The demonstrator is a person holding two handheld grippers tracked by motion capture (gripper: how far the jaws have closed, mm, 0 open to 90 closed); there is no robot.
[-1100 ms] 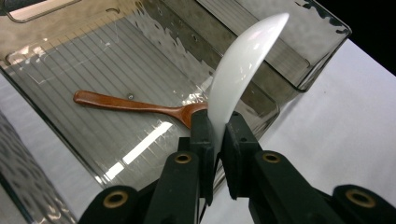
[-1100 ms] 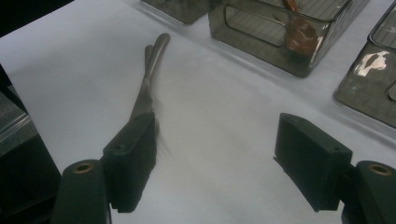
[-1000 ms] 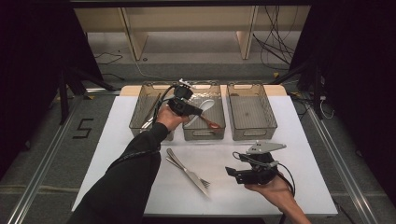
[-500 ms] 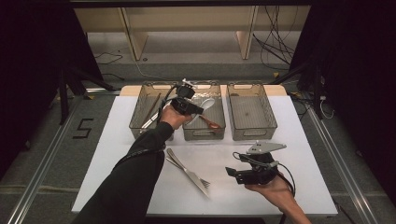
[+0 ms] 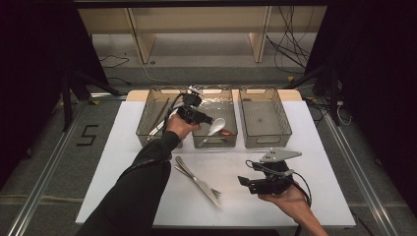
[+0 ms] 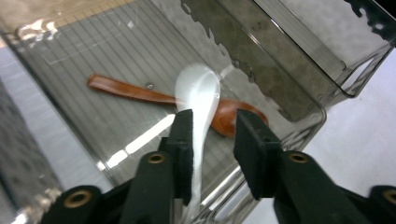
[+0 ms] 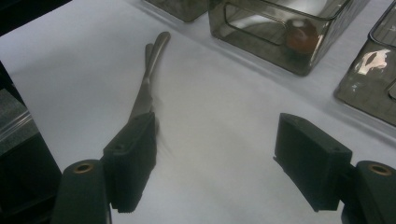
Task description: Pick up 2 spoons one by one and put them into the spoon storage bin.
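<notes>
My left gripper [image 5: 209,119] reaches over the middle clear bin [image 5: 215,91]. Its jaws have just been opening, and the white spoon [image 6: 198,88] still sits between them. The spoon's handle leans on the left pad, with a gap to the right pad. The spoon's bowl points down into the bin, over a brown wooden spoon [image 6: 126,89] that lies on the bin floor. My right gripper [image 5: 243,182] rests low at the near right of the table, open and holding nothing. Metal cutlery [image 7: 149,70], with at least a fork, lies just left of its jaws.
Three clear bins stand in a row at the back of the white table. The left bin [image 5: 147,129] holds chopsticks [image 5: 160,113], and the right bin [image 5: 282,115] stands beyond my right hand. The metal cutlery [image 5: 196,180] lies in the middle of the table, near its front edge.
The left jaws have parted, and the white spoon has sunk lower toward the floor of the middle bin. The right hand has stayed where it was.
</notes>
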